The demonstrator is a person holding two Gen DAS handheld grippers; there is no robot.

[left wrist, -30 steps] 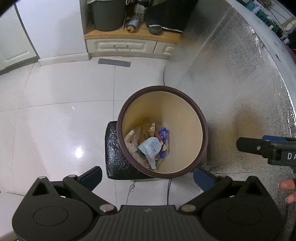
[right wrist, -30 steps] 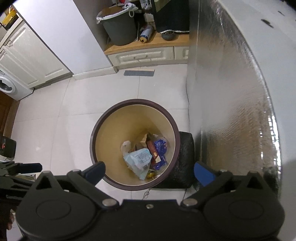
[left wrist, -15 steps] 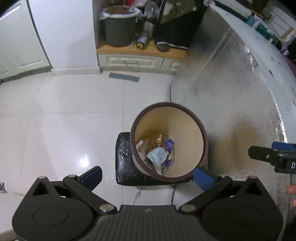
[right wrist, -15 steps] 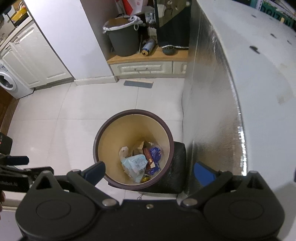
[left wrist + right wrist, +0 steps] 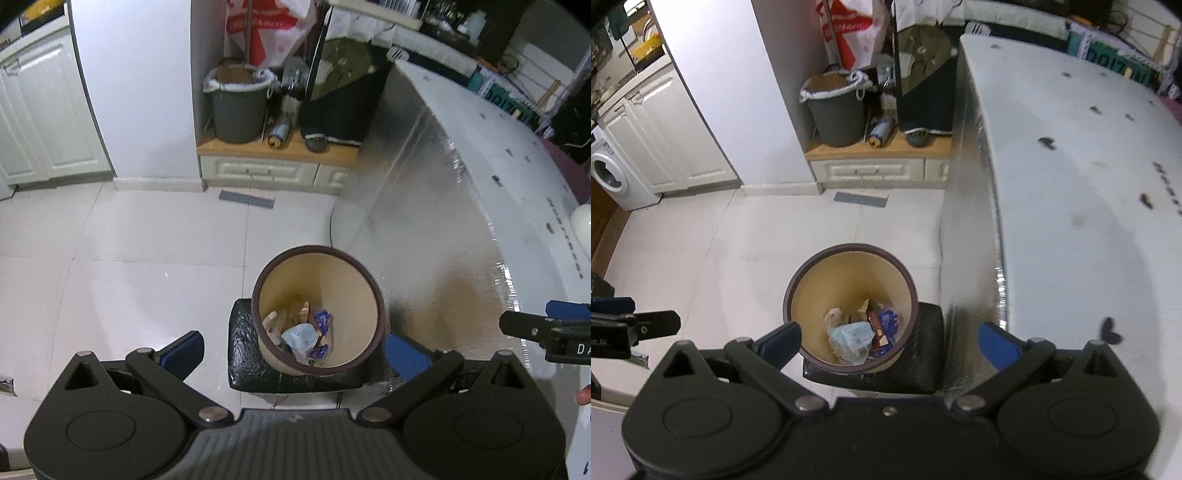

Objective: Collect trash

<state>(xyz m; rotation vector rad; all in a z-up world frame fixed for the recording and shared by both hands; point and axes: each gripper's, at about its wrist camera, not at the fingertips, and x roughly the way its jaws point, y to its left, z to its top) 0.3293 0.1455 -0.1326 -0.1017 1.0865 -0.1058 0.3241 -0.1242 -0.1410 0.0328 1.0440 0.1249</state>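
A round bin (image 5: pixel 364 275) (image 5: pixel 812 269) with a dark brown rim and cream inside stands on the floor below both grippers. Crumpled wrappers (image 5: pixel 303 336) (image 5: pixel 855 334), pale blue, white, brown and dark blue, lie at its bottom. My left gripper (image 5: pixel 295 350) is high above the bin, open, with nothing between its blue pads. My right gripper (image 5: pixel 890 341) is also open and empty above the bin. The right gripper's side (image 5: pixel 546 330) shows at the right edge of the left wrist view.
The bin sits on a black block (image 5: pixel 243 350) against a silver foil-covered table side (image 5: pixel 424 229). The white table top (image 5: pixel 1071 184) has small dark scraps. A grey lined bucket (image 5: pixel 238 107), a bottle and a red-and-white bag stand on a low cabinet. A washing machine (image 5: pixel 605 177) is far left.
Both grippers have risen away from the bin, which now looks smaller and farther below. More of the table top and the cabinet corner has come into view. Both stay open.
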